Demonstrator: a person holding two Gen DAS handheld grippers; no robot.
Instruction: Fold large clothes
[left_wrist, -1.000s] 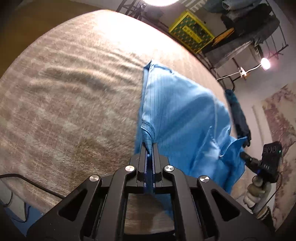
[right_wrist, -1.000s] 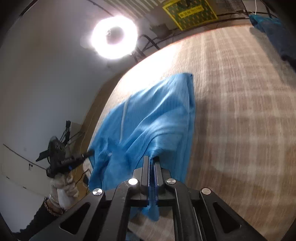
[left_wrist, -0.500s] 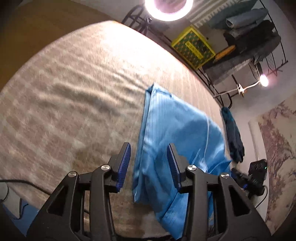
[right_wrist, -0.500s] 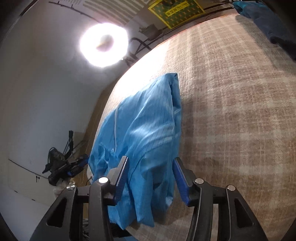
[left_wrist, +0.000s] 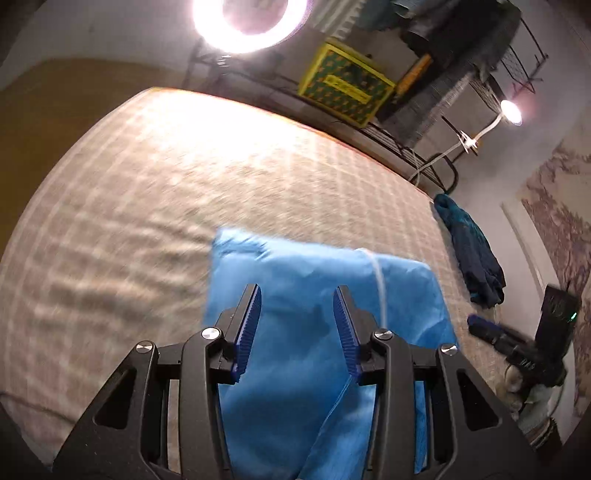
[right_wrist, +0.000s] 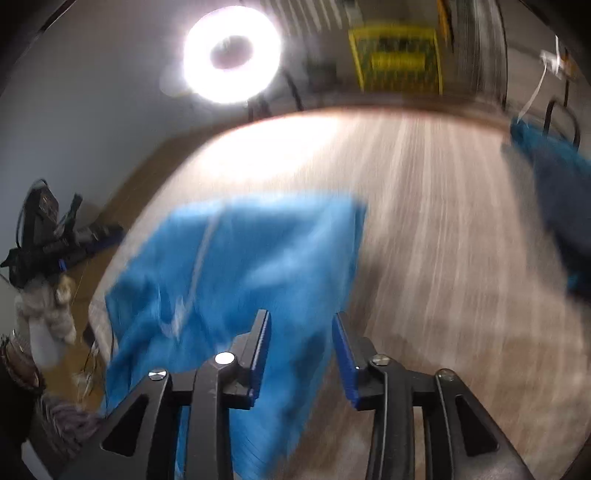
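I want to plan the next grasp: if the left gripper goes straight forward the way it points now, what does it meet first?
Most likely the blue garment: the open left gripper frames it between its fingers. Depth is unclear.

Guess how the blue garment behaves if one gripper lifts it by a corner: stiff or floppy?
Probably floppy: the blue garment lies in soft folds on the bed. Likely light, since it looks thin. It may slide; its surface looks smooth.
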